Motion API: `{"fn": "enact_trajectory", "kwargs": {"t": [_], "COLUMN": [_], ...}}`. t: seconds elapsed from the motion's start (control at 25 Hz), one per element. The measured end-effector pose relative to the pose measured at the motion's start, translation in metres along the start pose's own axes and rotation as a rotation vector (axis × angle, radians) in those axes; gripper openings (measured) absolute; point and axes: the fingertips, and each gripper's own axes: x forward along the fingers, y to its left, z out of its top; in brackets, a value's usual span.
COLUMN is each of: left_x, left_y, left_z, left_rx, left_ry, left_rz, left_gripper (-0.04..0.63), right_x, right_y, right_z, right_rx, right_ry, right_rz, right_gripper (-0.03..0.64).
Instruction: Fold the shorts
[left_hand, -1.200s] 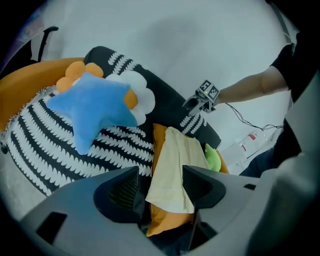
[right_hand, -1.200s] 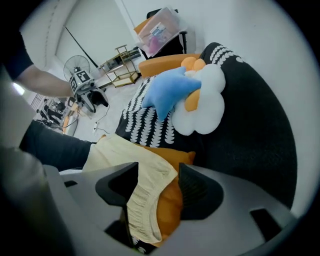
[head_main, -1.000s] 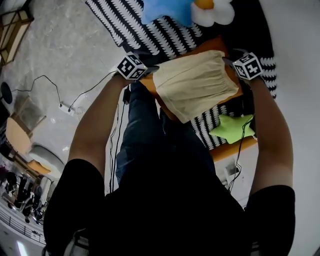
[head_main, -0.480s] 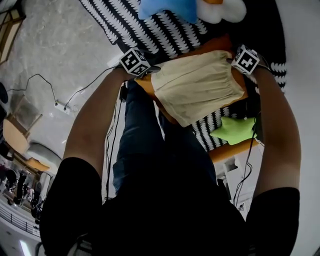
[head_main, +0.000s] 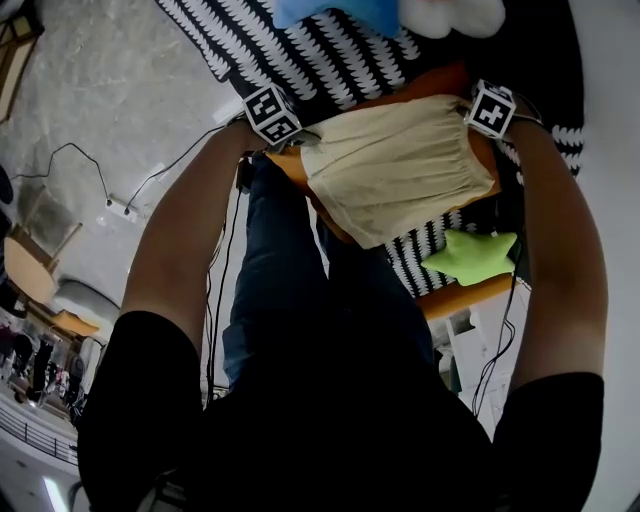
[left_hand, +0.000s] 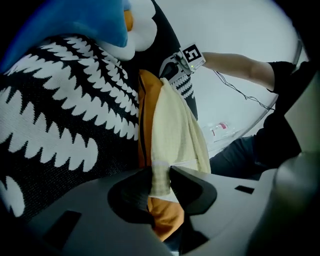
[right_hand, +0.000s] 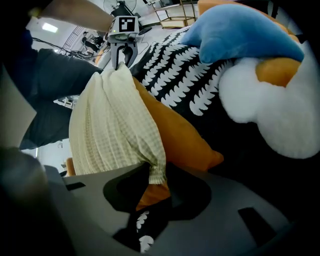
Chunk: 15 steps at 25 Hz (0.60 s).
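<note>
Pale yellow checked shorts (head_main: 395, 165) lie flat on an orange cushion (head_main: 440, 82) in front of the person's knees. My left gripper (head_main: 303, 138) is at their left far corner. Its jaws have just been closing and now pinch the cloth edge (left_hand: 161, 177). My right gripper (head_main: 466, 106) is at the right far corner. Its jaws have also just been closing and grip the frilled hem (right_hand: 156, 175). Each gripper view shows the shorts (right_hand: 110, 130) stretching away to the other gripper (right_hand: 121, 55).
The cushion rests on a black-and-white patterned blanket (head_main: 300, 50). Beyond the shorts lies a blue, white and orange plush toy (right_hand: 245, 35). To the right of the knees there is a green star cushion (head_main: 470, 255). Cables (head_main: 130, 190) trail over the grey floor at left.
Both grippers have come down onto the shorts' far corners and their jaws have closed on the cloth. The right gripper's cube has turned.
</note>
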Motion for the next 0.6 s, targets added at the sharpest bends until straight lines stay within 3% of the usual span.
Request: {"fn": "enact_trajectory", "kwargs": {"t": [0.08, 0.2, 0.44, 0.6], "left_x": [-0.008, -0.023, -0.052, -0.068], "left_y": [0.0, -0.001, 0.003, 0.001], "left_z": [0.0, 0.003, 0.014, 0.02], "left_rx": [0.011, 0.029, 0.051, 0.079], "left_ry": [0.006, 0.0, -0.043, -0.067], "left_rz": [0.007, 0.038, 0.111, 0.169], "left_gripper": [0.089, 0.052, 0.044, 0.04], "right_x": [-0.003, -0.006, -0.027, -0.038], "right_y": [-0.003, -0.004, -0.016, -0.031], "right_z": [0.0, 0.003, 0.017, 0.02], "right_rx": [-0.02, -0.043, -0.048, -0.068], "right_ry": [0.023, 0.023, -0.03, -0.066], "right_rz": [-0.017, -0.024, -0.071, -0.166], "right_gripper": [0.086, 0.038, 0.034, 0.034]}}
